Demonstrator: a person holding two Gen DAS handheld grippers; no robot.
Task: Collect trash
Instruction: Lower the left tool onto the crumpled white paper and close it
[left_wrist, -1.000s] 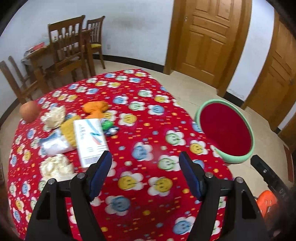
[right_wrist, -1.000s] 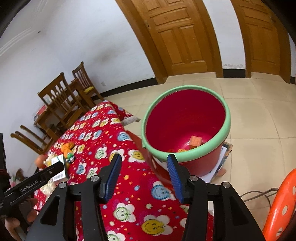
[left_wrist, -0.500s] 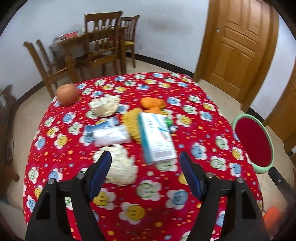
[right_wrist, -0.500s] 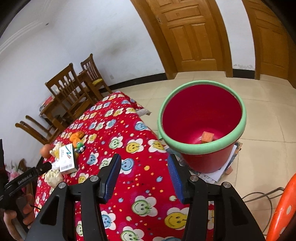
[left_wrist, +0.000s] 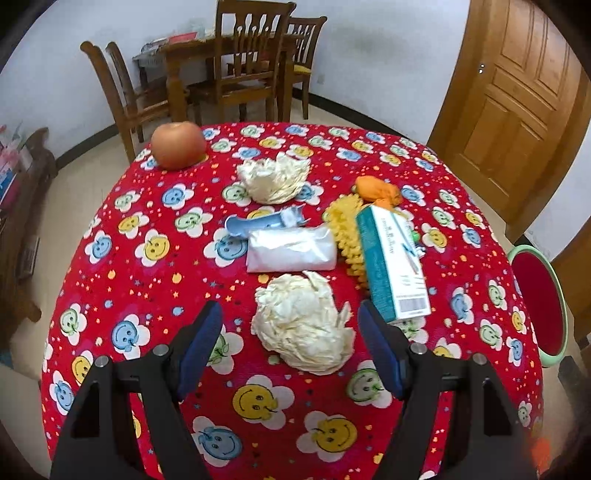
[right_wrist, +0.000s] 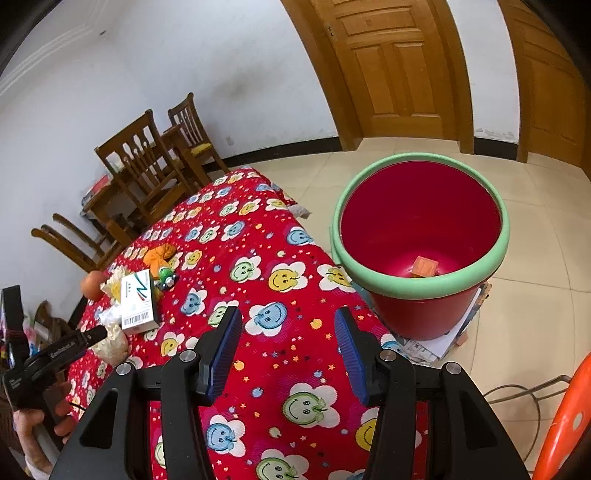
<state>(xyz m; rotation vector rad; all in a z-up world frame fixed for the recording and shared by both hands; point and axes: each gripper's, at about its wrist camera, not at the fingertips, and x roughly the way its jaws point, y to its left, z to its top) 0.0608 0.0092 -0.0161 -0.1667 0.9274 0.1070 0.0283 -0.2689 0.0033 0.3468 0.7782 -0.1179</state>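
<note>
On the red smiley tablecloth (left_wrist: 140, 280) lies a crumpled cream paper wad (left_wrist: 303, 325), just ahead of my left gripper (left_wrist: 291, 325), which is open with the wad between and beyond its tips, untouched. Behind it lie a clear plastic bag (left_wrist: 291, 249), a blue scoop (left_wrist: 258, 223), a second paper wad (left_wrist: 273, 177), a yellow sponge (left_wrist: 345, 229), a teal-and-white box (left_wrist: 393, 266), orange peel (left_wrist: 378, 190) and an apple (left_wrist: 178, 144). My right gripper (right_wrist: 288, 332) hangs open over bare cloth. The red bin with green rim (right_wrist: 421, 243) stands beside the table, an orange scrap (right_wrist: 424, 266) inside.
Wooden chairs (left_wrist: 243, 62) and a wooden table stand behind by the white wall. Wooden doors (right_wrist: 391, 62) line the far side. An orange plastic stool (right_wrist: 565, 417) and a cable lie on the tiled floor at the right. A hand (right_wrist: 29, 424) holds the left gripper.
My left gripper has swung left across the table, from facing the bin side to facing the near paper wad, and sunk a little. My right gripper shifted slightly; the bin looks further right.
</note>
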